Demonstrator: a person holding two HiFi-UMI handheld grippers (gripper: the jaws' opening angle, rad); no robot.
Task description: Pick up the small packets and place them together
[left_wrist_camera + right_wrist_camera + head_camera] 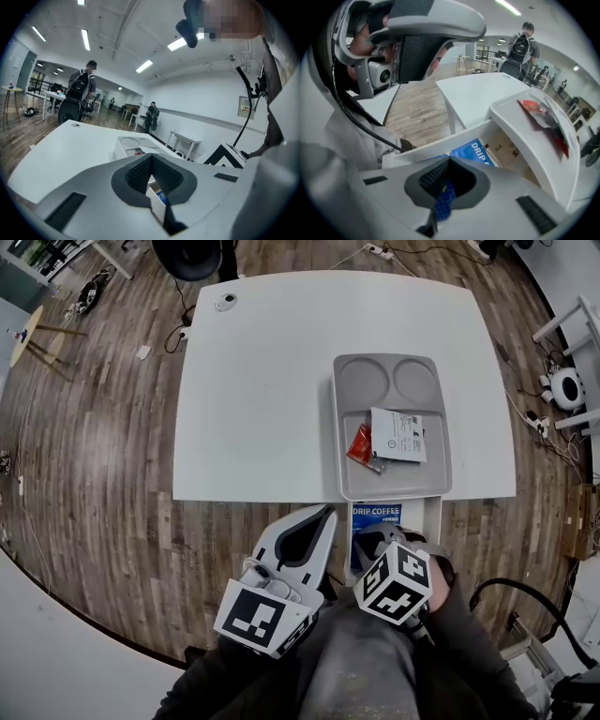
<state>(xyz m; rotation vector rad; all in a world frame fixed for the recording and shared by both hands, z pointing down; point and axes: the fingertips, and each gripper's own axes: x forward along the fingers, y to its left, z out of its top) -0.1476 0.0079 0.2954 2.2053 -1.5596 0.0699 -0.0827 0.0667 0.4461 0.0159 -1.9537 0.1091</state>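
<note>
A grey tray on the white table holds a red packet and a white printed packet; both show again as the red packet on the tray's rim. Below the table's near edge an open white drawer holds blue "DRIP COFFEE" packets. My right gripper points down into it, shut on a blue packet pinched between its pads. My left gripper hangs beside the drawer, jaws together and empty, as the left gripper view confirms.
A black office chair stands beyond the table's far edge. A round cable grommet sits in the table's far left corner. Cables and a white stool lie on the wood floor to the right. People stand far off in the room.
</note>
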